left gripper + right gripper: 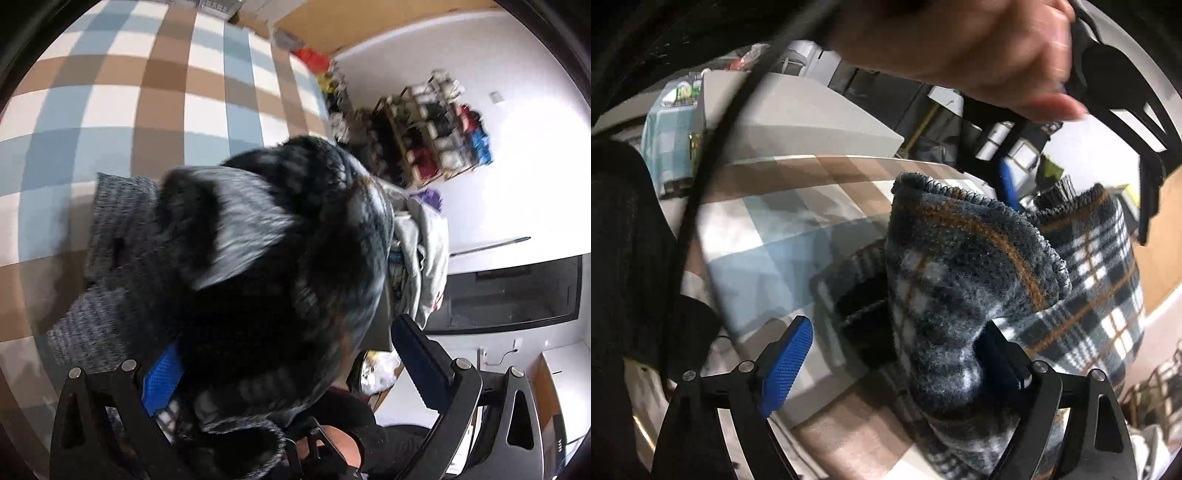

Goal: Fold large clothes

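Observation:
A dark plaid fleece garment [266, 258] with orange lines and a grey ribbed hem lies bunched on the checked bed cover [110, 110], lifted toward the camera. My left gripper [286, 336] stands open. The fabric covers its left blue pad [162, 384], and its right finger [421, 362] is bare. In the right wrist view the garment [960, 280] drapes over the right finger [1004, 362] of my right gripper [897, 325], which is open with its left pad [786, 369] free. The left gripper's blue pad [1008, 184] shows behind the garment's top edge, under a hand [960, 44].
A pile of pale clothes [424, 251] lies past the bed's right edge, with a shoe rack [436, 136] against the white wall beyond. A black cable [713, 166] crosses the left of the right wrist view. A white cabinet [812, 125] stands behind the bed.

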`<act>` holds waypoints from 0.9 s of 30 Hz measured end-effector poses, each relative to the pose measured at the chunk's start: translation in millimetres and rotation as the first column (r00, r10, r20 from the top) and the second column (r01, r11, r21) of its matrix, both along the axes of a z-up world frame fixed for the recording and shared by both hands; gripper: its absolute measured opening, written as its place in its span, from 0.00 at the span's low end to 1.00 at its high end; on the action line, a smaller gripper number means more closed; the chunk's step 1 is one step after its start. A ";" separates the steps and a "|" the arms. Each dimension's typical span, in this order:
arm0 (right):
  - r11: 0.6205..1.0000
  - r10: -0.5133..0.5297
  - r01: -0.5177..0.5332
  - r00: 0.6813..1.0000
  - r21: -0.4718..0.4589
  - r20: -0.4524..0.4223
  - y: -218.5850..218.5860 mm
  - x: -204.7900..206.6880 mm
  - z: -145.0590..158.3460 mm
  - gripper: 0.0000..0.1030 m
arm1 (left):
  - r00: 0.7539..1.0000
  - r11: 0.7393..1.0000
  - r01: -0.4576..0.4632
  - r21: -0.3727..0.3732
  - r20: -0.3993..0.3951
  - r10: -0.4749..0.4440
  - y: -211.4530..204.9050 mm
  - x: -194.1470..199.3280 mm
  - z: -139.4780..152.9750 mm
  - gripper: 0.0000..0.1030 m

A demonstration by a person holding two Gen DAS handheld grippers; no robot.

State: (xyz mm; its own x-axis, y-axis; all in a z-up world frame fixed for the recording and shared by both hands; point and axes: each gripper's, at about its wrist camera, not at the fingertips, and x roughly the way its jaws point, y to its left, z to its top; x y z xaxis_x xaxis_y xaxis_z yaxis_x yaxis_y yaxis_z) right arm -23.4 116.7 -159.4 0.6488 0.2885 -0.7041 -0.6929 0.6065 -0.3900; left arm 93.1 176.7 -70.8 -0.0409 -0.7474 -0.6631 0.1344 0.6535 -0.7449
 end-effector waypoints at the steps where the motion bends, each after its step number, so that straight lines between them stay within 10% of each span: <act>1: 1.000 -0.003 0.004 1.000 0.022 -0.020 -2.4 2.9 3.0 0.88 | 1.000 0.999 -0.001 0.038 -0.004 0.001 -1.8 0.4 0.9 0.97; 4: 0.986 0.002 0.022 0.990 0.167 -0.144 -15.8 15.4 17.5 0.88 | 1.000 0.989 0.017 0.147 -0.018 -0.015 -4.0 -3.8 3.3 0.86; 6: 0.954 0.036 0.042 0.967 0.298 -0.250 -29.8 26.5 28.7 0.88 | 0.998 0.975 0.066 0.211 -0.018 -0.064 -9.8 -5.8 6.5 0.32; 8: 0.916 0.078 0.062 0.942 0.397 -0.327 -42.0 38.0 35.7 0.88 | 0.994 0.970 0.106 0.220 -0.025 -0.103 -10.5 -9.5 10.4 0.10; 16: 0.718 0.282 0.209 0.784 0.664 -0.553 -84.1 67.3 47.0 0.88 | 0.991 0.959 0.116 0.259 0.041 -0.130 2.0 -9.9 20.0 0.05; 23: 0.450 0.300 0.347 0.809 0.822 -0.506 -170.5 70.0 76.6 1.00 | 0.993 0.955 0.110 0.275 0.019 -0.120 17.5 -0.9 2.4 0.05; 27: 0.319 0.361 0.555 0.678 0.768 -0.640 -185.2 106.6 47.9 1.00 | 0.990 0.948 0.117 0.297 0.039 -0.135 18.2 -4.1 8.3 0.05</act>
